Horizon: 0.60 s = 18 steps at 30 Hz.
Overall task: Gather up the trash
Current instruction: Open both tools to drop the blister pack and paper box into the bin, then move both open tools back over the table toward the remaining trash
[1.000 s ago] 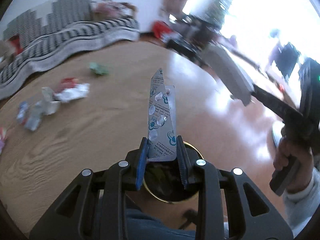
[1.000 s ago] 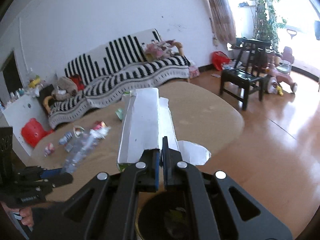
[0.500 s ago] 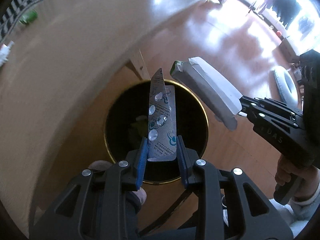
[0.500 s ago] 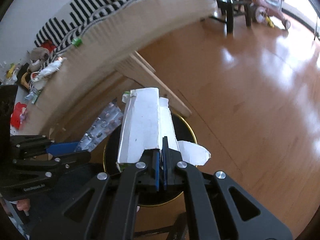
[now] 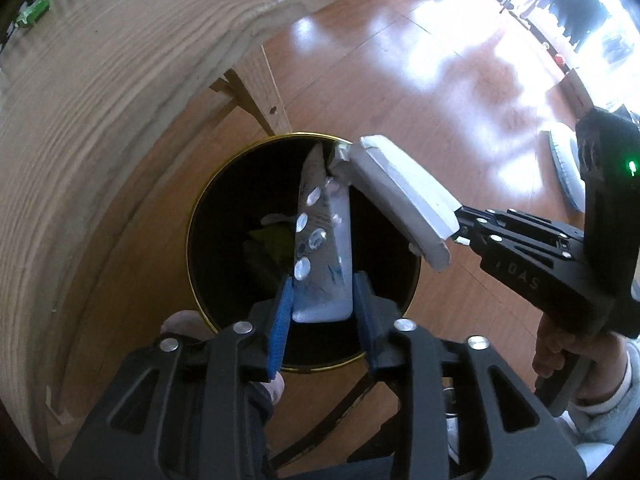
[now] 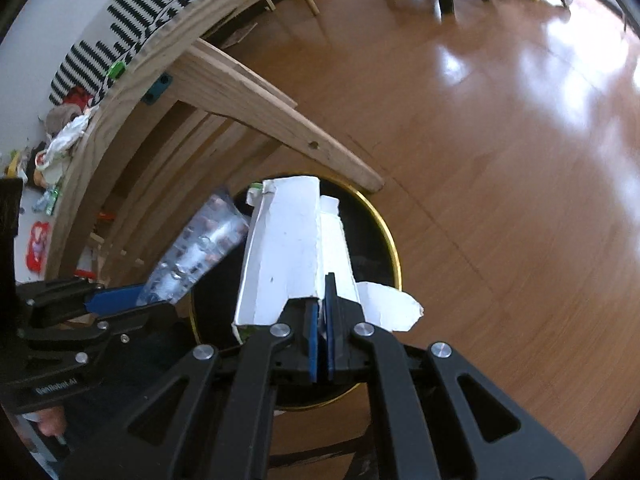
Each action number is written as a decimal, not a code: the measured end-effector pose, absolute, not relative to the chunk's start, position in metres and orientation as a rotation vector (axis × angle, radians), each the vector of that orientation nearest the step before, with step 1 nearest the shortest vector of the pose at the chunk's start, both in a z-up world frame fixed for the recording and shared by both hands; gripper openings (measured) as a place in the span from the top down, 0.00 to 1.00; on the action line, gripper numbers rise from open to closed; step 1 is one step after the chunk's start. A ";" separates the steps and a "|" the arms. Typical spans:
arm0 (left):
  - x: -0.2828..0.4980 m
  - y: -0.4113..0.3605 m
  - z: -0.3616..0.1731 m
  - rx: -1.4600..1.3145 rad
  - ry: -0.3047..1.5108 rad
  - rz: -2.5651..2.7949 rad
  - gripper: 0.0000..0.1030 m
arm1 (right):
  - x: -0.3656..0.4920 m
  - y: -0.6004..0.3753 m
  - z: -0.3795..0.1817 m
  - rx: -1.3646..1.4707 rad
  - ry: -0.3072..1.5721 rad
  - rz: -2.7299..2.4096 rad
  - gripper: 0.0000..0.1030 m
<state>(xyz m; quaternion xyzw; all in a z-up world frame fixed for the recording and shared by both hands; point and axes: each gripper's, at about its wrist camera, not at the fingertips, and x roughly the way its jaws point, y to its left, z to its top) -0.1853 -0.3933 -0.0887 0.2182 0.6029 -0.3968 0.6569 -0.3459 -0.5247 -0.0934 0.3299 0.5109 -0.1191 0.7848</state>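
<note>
Clearly, the task is caught midway, with two pieces of trash held over the bin [image 5: 208, 216] but not yet dropped. The bin, black with a gold rim, stands on the wooden floor [image 6: 500, 184] beside a leg of the surface [image 5: 100, 92], and some rubbish, greenish and pale, is already seen at its bottom. A blister pack [image 5: 320, 240] is held upright in the left gripper [image 5: 322, 316]; the jaws look to have slackened around its lower end, so whether it is gripped or just being let go cannot be told. A flattened white carton [image 6: 288, 248] is clamped by its torn end in the right gripper [image 6: 322, 320], whose jaws are nearly together on it, and its far end touches or nearly touches the tip of the blister pack above the bin's mouth. More is judged to be left: a green scrap [image 5: 32, 16] lies on the surface, and crumpled wrappers [image 6: 68, 140] are seen further along it, so further trips appear to be needed after these two items are released.
</note>
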 end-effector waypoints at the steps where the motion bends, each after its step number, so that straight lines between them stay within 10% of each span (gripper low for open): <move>1: -0.188 -0.395 -0.089 0.492 1.373 -0.905 0.22 | -0.345 -0.527 -0.091 0.733 1.105 -0.253 0.94; 3: -0.192 -0.396 -0.082 0.505 1.343 -0.912 0.14 | -0.347 -0.530 -0.085 0.739 1.091 -0.258 0.73; 5: -0.195 -0.394 -0.074 0.506 1.329 -0.919 0.13 | -0.351 -0.536 -0.074 0.749 1.054 -0.253 0.14; 18: -0.163 -0.316 0.037 0.323 1.089 -0.722 0.06 | -0.314 -0.516 0.016 0.463 0.838 -0.253 0.06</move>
